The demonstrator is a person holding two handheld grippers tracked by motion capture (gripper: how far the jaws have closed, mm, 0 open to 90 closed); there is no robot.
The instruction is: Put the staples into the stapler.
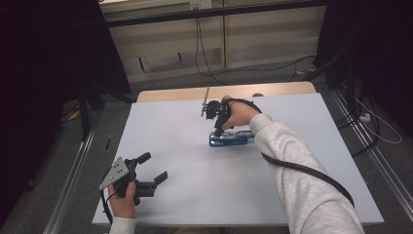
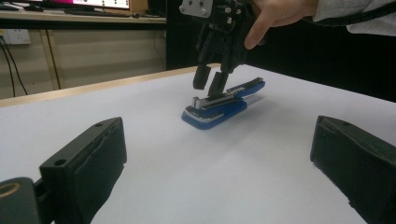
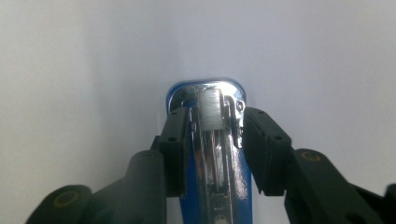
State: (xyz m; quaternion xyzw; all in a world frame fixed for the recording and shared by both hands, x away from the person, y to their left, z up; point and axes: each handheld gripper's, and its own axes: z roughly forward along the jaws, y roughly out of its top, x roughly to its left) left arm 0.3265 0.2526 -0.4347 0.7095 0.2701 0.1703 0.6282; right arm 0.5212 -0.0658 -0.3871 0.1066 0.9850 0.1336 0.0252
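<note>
One blue stapler [image 1: 231,139] on the white table [image 1: 185,195], two grippers. Stapler lies flat near table centre, long axis approx left-right in the high view, metal front end twd the left. Right gripper [image 1: 217,127] comes down from above – jaws straddle the stapler's front end, close on both sides w/ a slight gap on one side; can't tell if it's actually clamped. Left gripper [image 1: 155,168] near the table's front-left – jaws wide apart, holding nothing.

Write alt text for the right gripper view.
The right hand-held gripper reaches down over a blue and chrome stapler on a white table, one black jaw on each side of its metal top. The left jaw appears to touch it; the right shows a slight gap.
</note>
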